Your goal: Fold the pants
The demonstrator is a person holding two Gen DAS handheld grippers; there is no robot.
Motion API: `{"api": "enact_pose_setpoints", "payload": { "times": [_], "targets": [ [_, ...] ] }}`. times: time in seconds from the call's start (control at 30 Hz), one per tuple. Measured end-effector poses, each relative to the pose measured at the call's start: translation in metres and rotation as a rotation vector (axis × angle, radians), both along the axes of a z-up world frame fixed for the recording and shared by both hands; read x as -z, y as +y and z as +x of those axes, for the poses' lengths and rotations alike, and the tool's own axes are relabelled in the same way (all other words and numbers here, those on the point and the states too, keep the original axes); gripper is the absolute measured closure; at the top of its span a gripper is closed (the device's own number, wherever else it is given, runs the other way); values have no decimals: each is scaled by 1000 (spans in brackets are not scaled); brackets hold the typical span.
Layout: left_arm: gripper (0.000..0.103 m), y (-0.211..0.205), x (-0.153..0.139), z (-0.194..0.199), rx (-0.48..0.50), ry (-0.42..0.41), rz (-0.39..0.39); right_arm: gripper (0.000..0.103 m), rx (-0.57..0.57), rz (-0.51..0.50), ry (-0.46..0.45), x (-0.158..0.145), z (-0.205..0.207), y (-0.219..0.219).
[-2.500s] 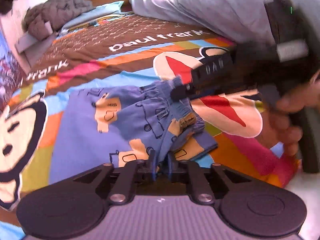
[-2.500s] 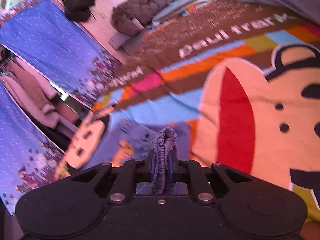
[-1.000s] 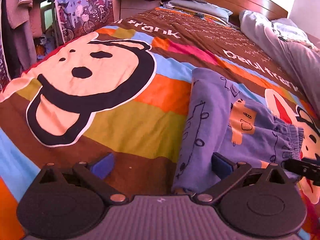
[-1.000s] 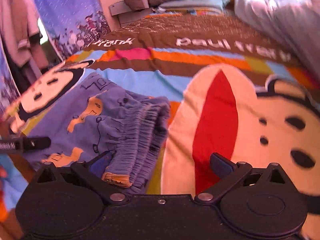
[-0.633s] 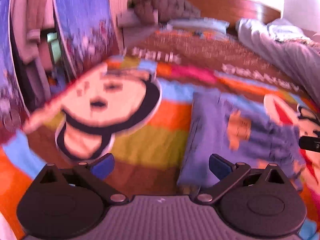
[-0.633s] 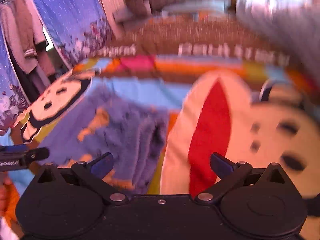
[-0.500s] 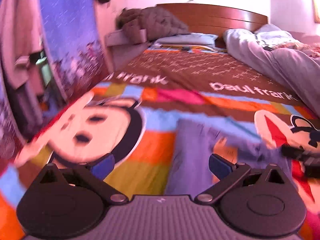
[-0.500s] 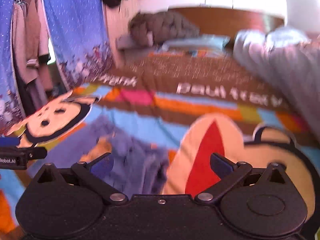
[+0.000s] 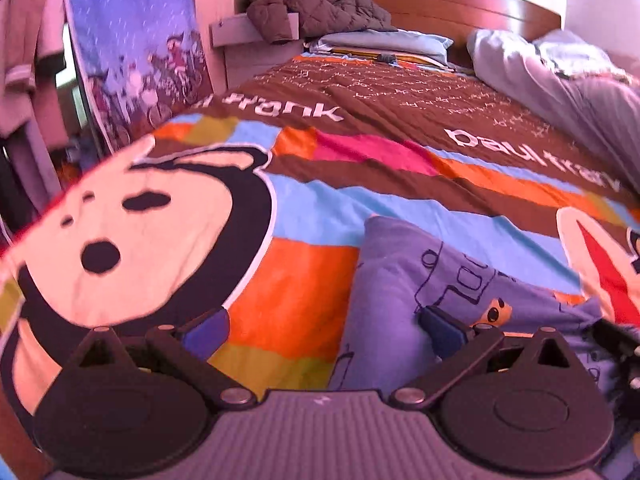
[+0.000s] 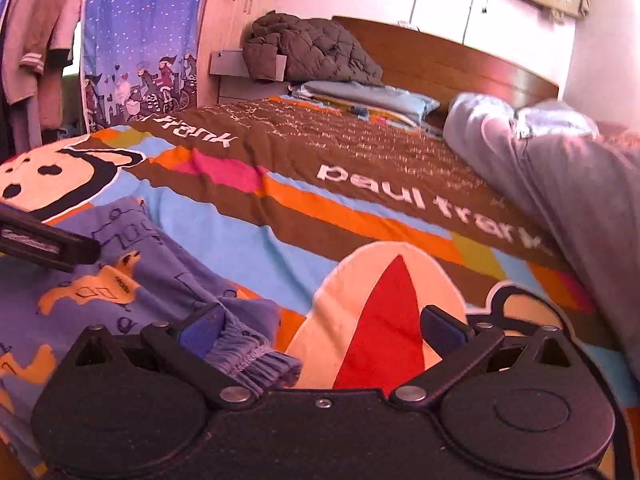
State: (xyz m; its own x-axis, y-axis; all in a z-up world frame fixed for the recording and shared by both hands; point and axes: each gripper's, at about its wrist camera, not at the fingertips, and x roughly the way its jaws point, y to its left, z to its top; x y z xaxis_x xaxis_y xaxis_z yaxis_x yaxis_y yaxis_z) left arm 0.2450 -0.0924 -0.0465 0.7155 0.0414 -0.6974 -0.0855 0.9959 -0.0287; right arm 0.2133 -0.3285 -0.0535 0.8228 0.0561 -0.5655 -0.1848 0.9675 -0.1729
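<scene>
The purple pants (image 9: 404,280) with orange cartoon prints lie folded on the colourful bedspread; they also show in the right wrist view (image 10: 80,288), elastic waistband bunched at the near edge. My left gripper (image 9: 324,324) is open and empty, its right finger over the pants' left part. My right gripper (image 10: 320,328) is open and empty, its left finger (image 10: 200,330) beside the waistband. The left gripper's finger shows at the left edge of the right wrist view (image 10: 44,244).
The bedspread (image 10: 280,216) covers a bed with a wooden headboard (image 10: 460,64). A grey duvet (image 10: 560,168) lies along the right side. A brown quilted jacket (image 10: 308,48) sits on the shelf by the pillow. A blue curtain (image 10: 136,40) hangs left.
Both grippers were shut on the pants 2.5 s ago, then opened and let go. Since then both have tilted up and drawn back; the folded pants stay on the bed.
</scene>
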Motion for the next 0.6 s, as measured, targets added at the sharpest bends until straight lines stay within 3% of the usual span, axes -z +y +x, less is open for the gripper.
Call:
{"api": "enact_pose_setpoints", "payload": {
  "times": [0.2, 0.4, 0.6],
  "targets": [
    [1, 5, -5, -3, 20, 14, -23, 1, -6, 17, 12, 1, -3, -2],
    [0, 23, -46, -40, 69, -26, -123, 1, -62, 74, -119, -45, -37, 3],
    [0, 33, -37, -77, 64, 72, -138, 1, -125, 93, -23, -60, -61, 15]
  ]
}}
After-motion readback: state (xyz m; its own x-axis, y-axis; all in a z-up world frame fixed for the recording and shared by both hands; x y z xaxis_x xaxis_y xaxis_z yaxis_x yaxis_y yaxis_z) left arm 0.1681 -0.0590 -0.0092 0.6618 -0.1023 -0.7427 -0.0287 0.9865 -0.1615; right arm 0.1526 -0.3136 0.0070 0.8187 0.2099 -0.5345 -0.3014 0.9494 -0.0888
